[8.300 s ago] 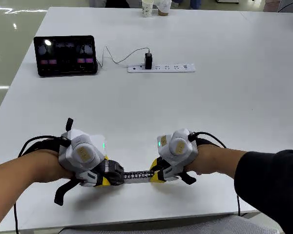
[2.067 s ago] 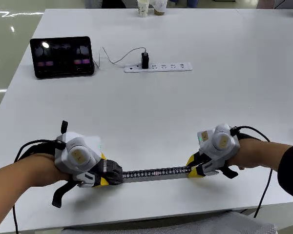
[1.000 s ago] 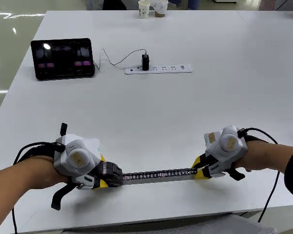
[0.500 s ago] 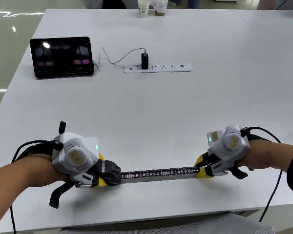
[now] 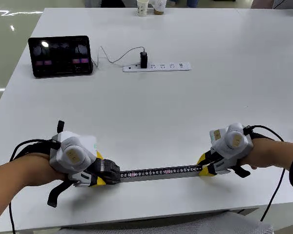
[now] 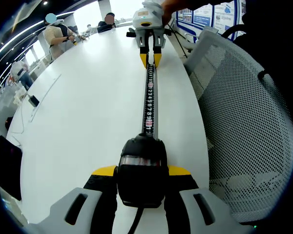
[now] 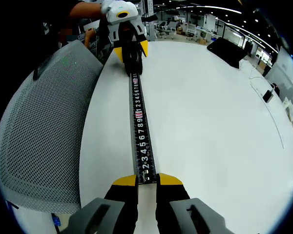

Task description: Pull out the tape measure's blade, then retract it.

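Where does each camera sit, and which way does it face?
Head view: on the headset, looking down at the white table; both forearms show, left claw on the tape measure case, right claw on the blade.
Left gripper view: on the left claw, facing along the blade toward the right claw.
Right gripper view: on the right claw, facing back toward the left claw.
Shared: both gripper views show the blade from opposite ends.

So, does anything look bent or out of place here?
Nothing stands out. The blade runs straight along the table, from the case in the left gripper to its tip in the right gripper.
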